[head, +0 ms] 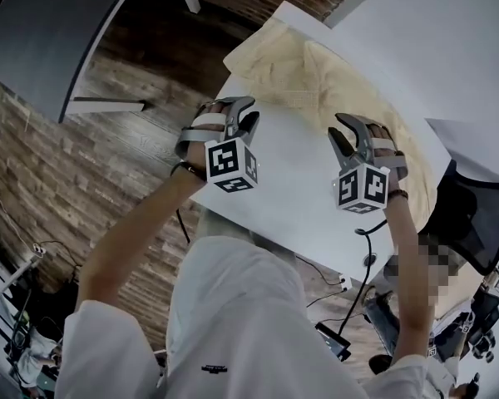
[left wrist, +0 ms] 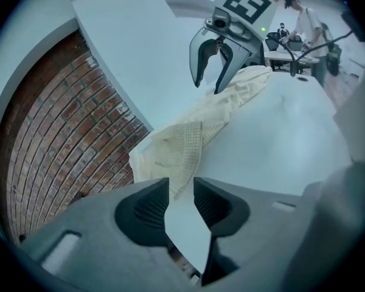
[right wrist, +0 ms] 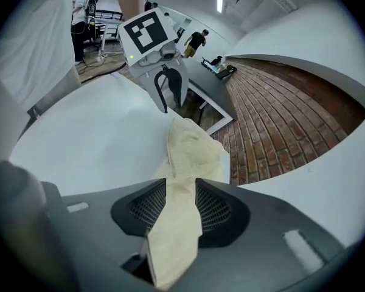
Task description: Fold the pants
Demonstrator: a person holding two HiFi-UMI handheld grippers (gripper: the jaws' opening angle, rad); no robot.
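Cream pants lie bunched on the white worktop, nothing pinched.
Left gripper: jaws spread, bare worktop in the gap, a pants corner just ahead of the tips. Right gripper: jaws spread, pants cloth lying loose between them and piling just ahead, near the worktop edge.

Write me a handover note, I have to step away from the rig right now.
Left gripper: jaws apart, empty, over the table, a corner of the pants just ahead.
Right gripper: jaws apart, pants cloth showing in the gap, not clearly pinched.
The cream pants lie rumpled along the table's far side.
Done: no fold visible.
Left: grip the cloth with both grippers, then fold.
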